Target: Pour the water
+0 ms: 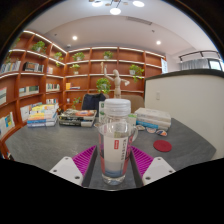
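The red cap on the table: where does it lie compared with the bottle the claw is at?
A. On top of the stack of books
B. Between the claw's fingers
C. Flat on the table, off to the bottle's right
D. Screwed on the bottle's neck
C: the red cap lies flat on the grey table, right of the bottle, which stands between the fingers of the claw.

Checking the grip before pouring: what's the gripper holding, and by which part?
The gripper holds a clear water bottle upright, fingers pressing its lower body.

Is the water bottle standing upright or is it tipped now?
Upright. The bottle stands vertical between the claw fingers, white cap on top, label level; the red cap lies beside it on the table.
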`<state>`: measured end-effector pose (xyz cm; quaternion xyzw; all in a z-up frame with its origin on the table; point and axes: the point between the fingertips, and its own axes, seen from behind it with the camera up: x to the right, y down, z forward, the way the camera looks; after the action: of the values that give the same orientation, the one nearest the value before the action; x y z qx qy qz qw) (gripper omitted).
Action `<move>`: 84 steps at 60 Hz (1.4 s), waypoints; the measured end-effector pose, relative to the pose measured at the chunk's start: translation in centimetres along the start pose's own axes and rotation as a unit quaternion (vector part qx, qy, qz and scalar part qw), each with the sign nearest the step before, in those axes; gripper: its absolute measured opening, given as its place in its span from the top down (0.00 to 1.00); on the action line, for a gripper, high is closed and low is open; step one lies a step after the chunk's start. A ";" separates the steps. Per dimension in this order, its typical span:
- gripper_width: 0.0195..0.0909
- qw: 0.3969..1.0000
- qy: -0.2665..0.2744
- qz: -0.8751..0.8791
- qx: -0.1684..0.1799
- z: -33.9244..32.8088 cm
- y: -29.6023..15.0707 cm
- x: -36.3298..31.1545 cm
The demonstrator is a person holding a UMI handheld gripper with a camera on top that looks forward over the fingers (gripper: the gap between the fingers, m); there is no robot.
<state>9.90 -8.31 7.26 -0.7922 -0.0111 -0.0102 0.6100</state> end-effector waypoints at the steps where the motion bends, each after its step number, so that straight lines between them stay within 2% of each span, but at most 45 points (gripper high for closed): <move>1: 0.37 1.000 -0.001 -0.002 0.003 0.2 -0.1 -0.1; 5: 0.42 1.000 -0.001 -0.010 0.014 0.8 -0.5 -0.1; 8: 0.52 1.000 0.007 -0.014 0.025 1.0 -0.9 0.3; 13: 0.54 0.999 -0.002 -0.009 0.038 1.4 -1.1 0.0; 18: 0.61 0.999 -0.004 -0.004 0.052 1.3 -1.3 0.0; 24: 0.74 0.998 -0.001 0.002 0.060 1.1 -1.4 0.1; 36: 0.74 0.997 0.004 0.004 0.073 1.0 -2.5 -0.9; 40: 0.74 0.996 -0.018 0.025 0.086 1.1 -4.1 -3.2; 45: 0.74 0.993 -0.041 0.081 0.077 2.4 -5.0 -6.5; 46: 0.78 0.992 -0.042 0.096 0.073 2.8 -5.1 -7.2; 48: 0.79 0.988 -0.051 0.130 0.069 3.4 -5.5 -8.3; 51: 0.79 0.977 -0.068 0.189 0.074 4.3 -6.3 -9.8; 59: 0.79 0.907 -0.097 0.400 0.084 6.8 -9.7 -10.4; 67: 0.79 0.771 -0.115 0.617 0.110 7.4 -12.7 -8.6; 72: 0.79 0.701 -0.127 0.689 0.129 8.9 -13.4 -7.3; 80: 0.79 0.634 -0.139 0.753 0.111 9.9 -14.3 -7.5; 84: 0.79 0.589 -0.142 0.787 0.116 10.4 -14.5 -7.0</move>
<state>2.51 5.39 18.41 -0.4060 0.5293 0.5881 0.4573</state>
